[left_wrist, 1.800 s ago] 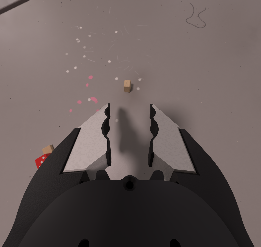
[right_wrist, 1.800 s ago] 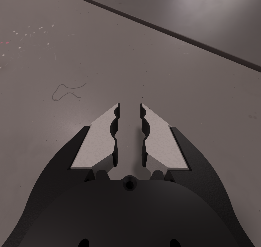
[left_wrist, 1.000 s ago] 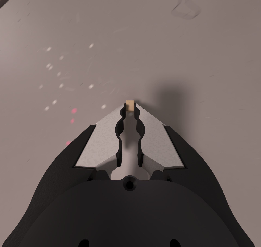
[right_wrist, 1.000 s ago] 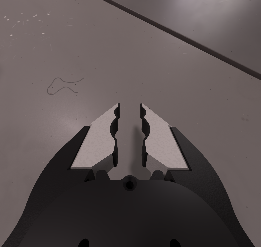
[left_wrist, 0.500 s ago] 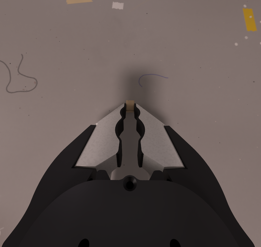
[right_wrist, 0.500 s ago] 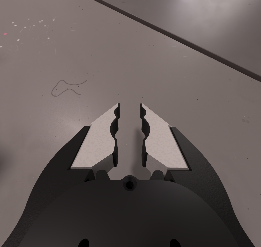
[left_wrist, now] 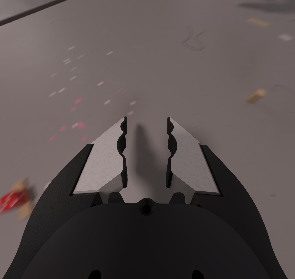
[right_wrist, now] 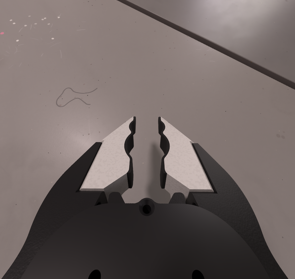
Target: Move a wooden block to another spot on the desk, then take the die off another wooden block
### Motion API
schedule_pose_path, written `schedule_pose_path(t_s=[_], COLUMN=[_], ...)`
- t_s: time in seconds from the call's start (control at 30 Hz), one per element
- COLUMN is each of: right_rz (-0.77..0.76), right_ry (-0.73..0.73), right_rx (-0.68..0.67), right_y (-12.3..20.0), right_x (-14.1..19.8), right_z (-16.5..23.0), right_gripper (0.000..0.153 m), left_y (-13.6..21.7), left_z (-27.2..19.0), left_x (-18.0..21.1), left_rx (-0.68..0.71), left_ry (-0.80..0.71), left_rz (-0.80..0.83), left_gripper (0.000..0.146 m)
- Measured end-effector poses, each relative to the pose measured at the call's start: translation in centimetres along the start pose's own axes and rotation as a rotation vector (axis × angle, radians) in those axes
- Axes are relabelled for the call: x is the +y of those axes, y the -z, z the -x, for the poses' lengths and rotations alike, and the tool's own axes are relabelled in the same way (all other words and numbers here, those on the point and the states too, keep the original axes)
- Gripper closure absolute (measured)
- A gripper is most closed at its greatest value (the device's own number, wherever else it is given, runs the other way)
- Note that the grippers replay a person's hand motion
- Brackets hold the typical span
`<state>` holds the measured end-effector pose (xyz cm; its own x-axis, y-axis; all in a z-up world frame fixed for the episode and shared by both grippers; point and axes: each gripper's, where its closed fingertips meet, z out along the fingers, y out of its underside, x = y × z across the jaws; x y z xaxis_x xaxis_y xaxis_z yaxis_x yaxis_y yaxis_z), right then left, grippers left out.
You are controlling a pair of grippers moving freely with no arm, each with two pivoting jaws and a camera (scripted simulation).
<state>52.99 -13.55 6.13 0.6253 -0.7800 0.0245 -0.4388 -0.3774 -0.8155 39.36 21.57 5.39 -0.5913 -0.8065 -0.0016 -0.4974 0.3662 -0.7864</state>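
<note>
In the left wrist view my left gripper (left_wrist: 146,119) is open and empty above the grey desk. A small wooden block (left_wrist: 256,95) lies on the desk far to its right, blurred. At the lower left a red die (left_wrist: 12,199) sits on another wooden block (left_wrist: 24,207), partly hidden by my gripper body; both are blurred. In the right wrist view my right gripper (right_wrist: 146,119) is open with a narrow gap and empty, over bare desk. No block or die shows in that view.
White and pink paint specks (left_wrist: 76,86) dot the desk ahead-left of the left gripper. Tape scraps (left_wrist: 258,22) lie far right. A pencil squiggle (right_wrist: 75,96) marks the desk left of the right gripper. A dark seam (right_wrist: 191,33) crosses the back.
My left gripper has opened and let go of the small wooden block, which now lies on the desk to the right. The left view has swung back left. The right gripper has hardly moved.
</note>
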Motion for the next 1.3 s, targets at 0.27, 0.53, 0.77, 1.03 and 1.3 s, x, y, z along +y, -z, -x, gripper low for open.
schedule_pose_path(t_s=[0.27,0.53,0.77,1.03,1.3], right_rz=[0.020,0.027,0.039,0.042,0.024], right_ry=[0.007,0.013,0.029,0.048,0.053], right_rx=[-0.006,-0.002,0.004,0.012,0.039], right_y=[-0.4,-0.4,-0.6,-0.6,-0.1], right_x=[0.4,0.6,0.8,0.8,0.4], right_z=[0.2,0.1,0.1,0.1,-0.4], right_gripper=[0.125,0.125,0.125,0.125,0.125], left_y=[5.0,6.0,5.1,4.9,5.3], left_z=[12.1,17.1,17.8,17.3,14.6], left_x=[6.1,8.4,9.3,9.0,3.4], left_rx=[-0.391,-0.502,-0.445,-0.450,-0.448], left_ry=[0.196,0.294,0.419,0.380,0.222], left_rz=[0.171,0.224,0.239,0.250,0.132], left_gripper=[0.095,0.095,0.094,0.123,0.127])
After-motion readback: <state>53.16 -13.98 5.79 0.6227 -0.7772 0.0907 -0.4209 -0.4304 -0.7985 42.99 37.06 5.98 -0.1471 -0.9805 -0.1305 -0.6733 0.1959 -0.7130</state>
